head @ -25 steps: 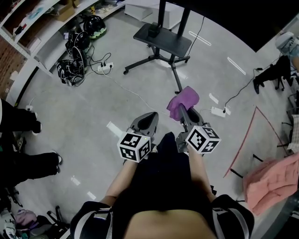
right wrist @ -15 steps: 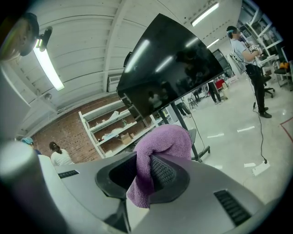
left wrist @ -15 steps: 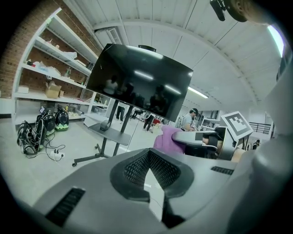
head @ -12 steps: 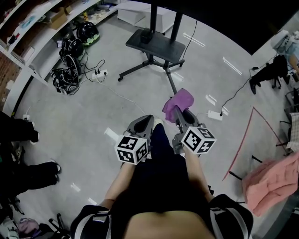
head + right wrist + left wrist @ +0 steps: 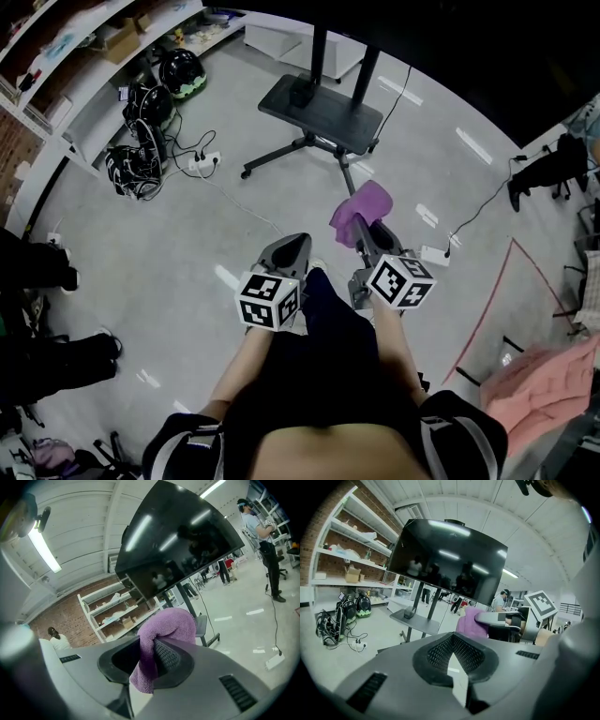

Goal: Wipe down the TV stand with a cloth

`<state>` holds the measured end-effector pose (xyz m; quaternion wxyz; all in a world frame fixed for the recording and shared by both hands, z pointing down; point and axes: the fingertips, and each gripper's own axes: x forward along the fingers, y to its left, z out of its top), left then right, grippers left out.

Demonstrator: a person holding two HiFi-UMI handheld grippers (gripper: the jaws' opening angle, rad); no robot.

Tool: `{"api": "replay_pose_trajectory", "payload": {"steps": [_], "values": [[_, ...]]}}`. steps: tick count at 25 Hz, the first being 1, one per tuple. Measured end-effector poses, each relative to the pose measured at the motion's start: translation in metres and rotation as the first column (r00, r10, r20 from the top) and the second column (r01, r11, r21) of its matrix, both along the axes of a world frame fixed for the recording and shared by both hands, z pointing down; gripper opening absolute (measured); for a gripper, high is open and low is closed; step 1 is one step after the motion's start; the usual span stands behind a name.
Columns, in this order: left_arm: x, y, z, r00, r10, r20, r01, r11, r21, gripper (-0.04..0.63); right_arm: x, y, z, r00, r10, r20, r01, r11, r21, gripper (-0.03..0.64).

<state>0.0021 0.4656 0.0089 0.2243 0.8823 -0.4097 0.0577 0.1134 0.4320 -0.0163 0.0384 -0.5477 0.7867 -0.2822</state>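
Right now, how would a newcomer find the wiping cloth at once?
Start at the black TV stand on the grey floor, then look nearer, at the right tool. It clamps the purple cloth. The pink fabric at the lower right is paler and held by nothing.

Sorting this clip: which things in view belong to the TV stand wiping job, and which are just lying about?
Belongs to the job:
purple cloth, clamped in the right tool
TV stand
left tool, shut and empty

Just lying about:
helmets
power strip with cables
pink fabric
shelving
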Motion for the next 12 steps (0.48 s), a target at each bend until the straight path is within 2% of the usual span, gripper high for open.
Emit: {"api": "replay_pose_trajectory", "payload": {"steps": [7, 12], "values": [[0.003, -0.069, -0.005, 1.000, -0.027, -0.013, 0.027, 1.000, 0.008, 0.006, -0.002, -0.069, -0.002, 0.999, -0.047, 0.003, 0.047, 0.999, -0.005, 0.084], [0.020, -0.111, -0.001, 0.999, -0.047, 0.003, 0.047, 0.999, -0.007, 0.006, 0.010, -0.107, 0.005, 0.997, -0.077, 0.005, 0.077, 0.997, -0.029, 0.084]]}}
